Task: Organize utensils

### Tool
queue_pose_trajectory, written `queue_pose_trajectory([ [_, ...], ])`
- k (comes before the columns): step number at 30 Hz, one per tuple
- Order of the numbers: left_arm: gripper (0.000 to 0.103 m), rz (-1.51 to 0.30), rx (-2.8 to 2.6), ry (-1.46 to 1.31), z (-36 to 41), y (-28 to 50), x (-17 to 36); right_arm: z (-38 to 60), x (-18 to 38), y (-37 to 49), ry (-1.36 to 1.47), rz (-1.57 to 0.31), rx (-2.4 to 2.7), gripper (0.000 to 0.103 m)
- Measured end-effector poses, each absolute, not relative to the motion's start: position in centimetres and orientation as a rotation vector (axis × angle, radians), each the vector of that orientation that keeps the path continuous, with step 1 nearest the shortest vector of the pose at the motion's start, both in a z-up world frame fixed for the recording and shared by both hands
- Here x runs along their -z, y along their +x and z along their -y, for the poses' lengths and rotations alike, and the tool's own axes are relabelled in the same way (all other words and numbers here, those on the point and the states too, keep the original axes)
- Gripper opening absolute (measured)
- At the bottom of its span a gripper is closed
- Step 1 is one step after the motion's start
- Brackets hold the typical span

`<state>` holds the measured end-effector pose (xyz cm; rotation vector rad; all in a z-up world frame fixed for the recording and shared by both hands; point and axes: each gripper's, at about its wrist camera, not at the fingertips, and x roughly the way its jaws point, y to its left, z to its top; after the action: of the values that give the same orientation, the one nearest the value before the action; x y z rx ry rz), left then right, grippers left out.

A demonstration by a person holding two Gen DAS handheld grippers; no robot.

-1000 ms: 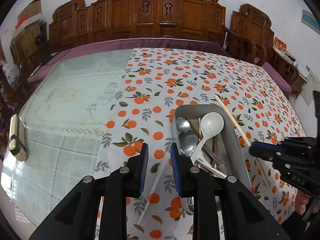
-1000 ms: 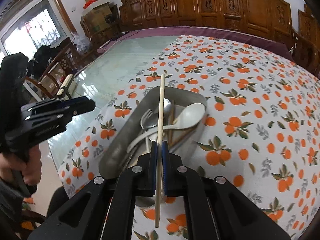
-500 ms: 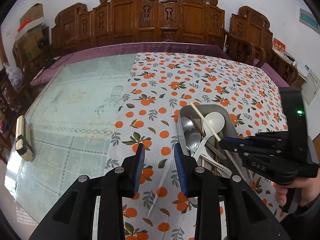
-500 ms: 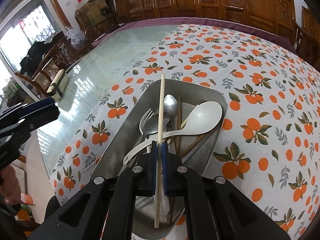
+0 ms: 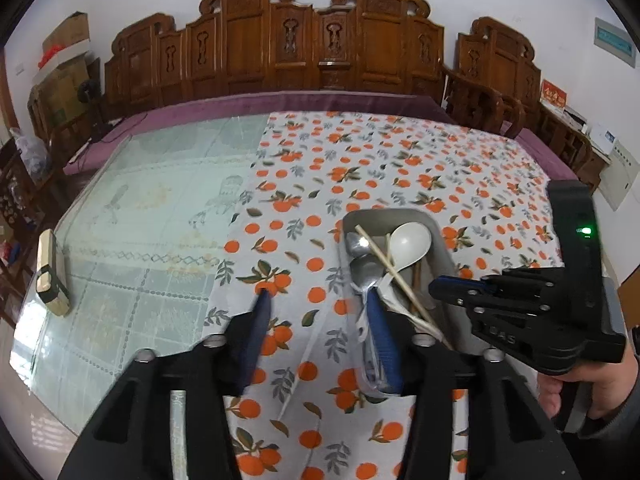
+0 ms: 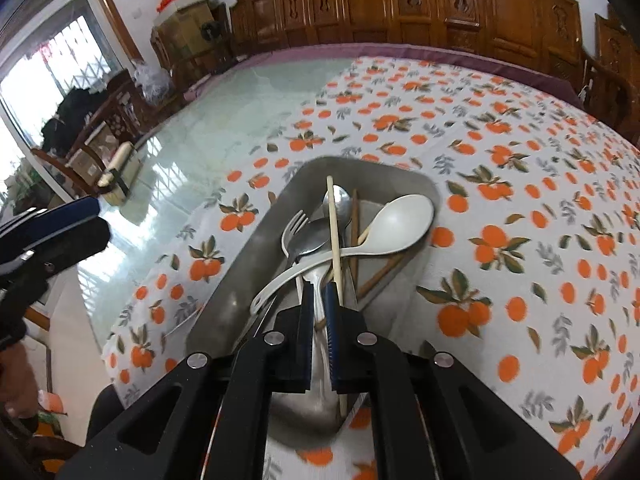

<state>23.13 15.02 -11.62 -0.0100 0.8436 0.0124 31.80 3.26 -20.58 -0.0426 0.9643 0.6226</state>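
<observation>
A metal tray [image 6: 244, 264] on the orange-print cloth holds a white spoon [image 6: 396, 224], a white fork [image 6: 294, 226], metal spoons and dark chopsticks. A pale chopstick [image 6: 335, 240] lies across the pile, just right of my right gripper [image 6: 319, 290], whose jaws stand slightly apart and empty over the tray's near end. In the left wrist view the tray [image 5: 444, 256] lies ahead to the right, with the chopstick [image 5: 394, 272] resting in it. My left gripper [image 5: 318, 300] is open and empty above the cloth by the tray's left rim.
The orange-print cloth [image 5: 400, 168] covers the right part of a glass-topped table [image 5: 160, 184]. A small tan and black box [image 5: 50, 276] sits at the table's left edge. Carved wooden chairs [image 5: 320, 52] line the far side.
My right gripper has moved over the tray, opened and let go of the pale chopstick, which now lies in the tray. My left gripper has opened wider.
</observation>
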Motion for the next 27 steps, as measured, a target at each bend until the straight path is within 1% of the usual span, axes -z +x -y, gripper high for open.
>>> queue_pose_trajectory([
  [1,0.053,-0.838,-0.010,-0.008,-14.6,22.8,11.3,-2.7,20.0,31.3,-0.042,-0.948,-0.620,0.008],
  [2,0.061,-0.835,-0.009,-0.008,-14.3,22.6,11.1,-2.0,19.2,30.5,-0.038,-0.929,-0.614,0.012],
  [4,0.070,-0.809,-0.003,-0.011,-13.4,21.8,10.4,-0.8,18.0,29.5,-0.026,-0.899,-0.605,0.019],
  [6,0.074,-0.796,0.001,-0.005,-12.6,21.2,10.0,0.6,16.7,28.2,-0.016,-0.862,-0.589,0.023],
  [7,0.078,-0.793,0.002,-0.002,-12.3,21.0,9.8,1.2,16.3,27.7,-0.014,-0.847,-0.580,0.026],
  [8,0.083,-0.786,0.002,0.002,-11.8,20.7,9.6,2.0,15.6,26.8,-0.012,-0.826,-0.564,0.033],
  [9,0.084,-0.781,0.002,0.004,-11.4,20.4,9.4,2.7,15.2,26.3,-0.008,-0.811,-0.555,0.037],
  [10,0.087,-0.776,0.003,0.007,-10.9,20.0,9.2,3.5,14.7,25.5,-0.002,-0.794,-0.543,0.044],
  [11,0.090,-0.774,0.005,0.010,-10.6,19.7,9.1,4.2,14.3,24.9,0.001,-0.782,-0.535,0.049],
  [13,0.094,-0.767,0.005,0.017,-10.0,19.2,8.7,5.3,13.7,23.7,-0.002,-0.766,-0.511,0.053],
  [14,0.095,-0.762,0.003,0.019,-9.6,18.9,8.4,6.0,13.3,23.1,-0.003,-0.758,-0.496,0.060],
  [15,0.095,-0.759,0.001,0.015,-9.3,18.7,8.2,6.8,12.9,22.2,-0.002,-0.747,-0.478,0.064],
  [17,0.095,-0.766,0.004,0.000,-8.7,18.2,7.9,8.3,12.0,20.6,0.004,-0.722,-0.448,0.081],
  [18,0.095,-0.766,0.007,-0.006,-8.3,17.9,7.7,9.0,11.5,19.9,0.006,-0.706,-0.436,0.085],
  [19,0.095,-0.763,0.008,-0.008,-8.1,17.5,7.5,9.5,11.1,19.3,0.008,-0.693,-0.427,0.092],
  [20,0.095,-0.754,0.006,-0.006,-7.5,17.1,7.2,10.3,10.5,18.4,0.008,-0.671,-0.412,0.097],
  [22,0.095,-0.734,0.001,0.001,-6.7,16.3,6.5,11.6,9.4,17.1,0.011,-0.639,-0.380,0.101],
  [27,0.095,-0.653,0.003,0.025,-4.2,13.4,4.0,14.3,6.3,13.6,0.019,-0.539,-0.308,0.100],
])
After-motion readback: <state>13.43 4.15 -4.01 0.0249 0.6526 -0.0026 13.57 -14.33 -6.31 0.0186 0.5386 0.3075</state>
